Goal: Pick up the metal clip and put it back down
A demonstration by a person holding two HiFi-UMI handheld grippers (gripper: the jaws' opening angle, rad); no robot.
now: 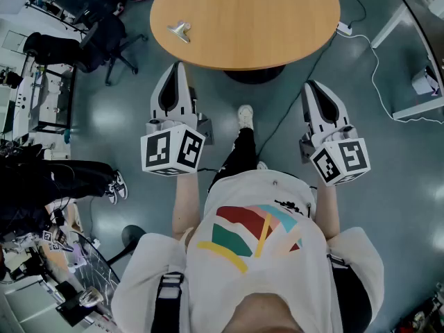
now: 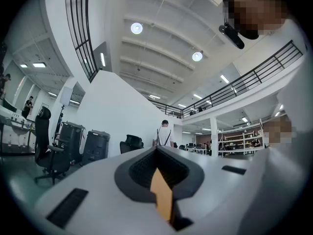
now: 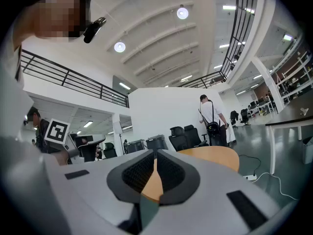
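Metal clip (image 1: 179, 30) on table (image 1: 277, 19) — just beyond left gripper (image 1: 178, 68), well apart from right gripper (image 1: 309, 87), both jaws pressed together

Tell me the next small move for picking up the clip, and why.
Probably ease the left gripper forward over the edge of the table toward the clip. The clip lies untouched on the table's left part, just ahead of that gripper. Both it and the right gripper sit short of the table, jaws together and empty.
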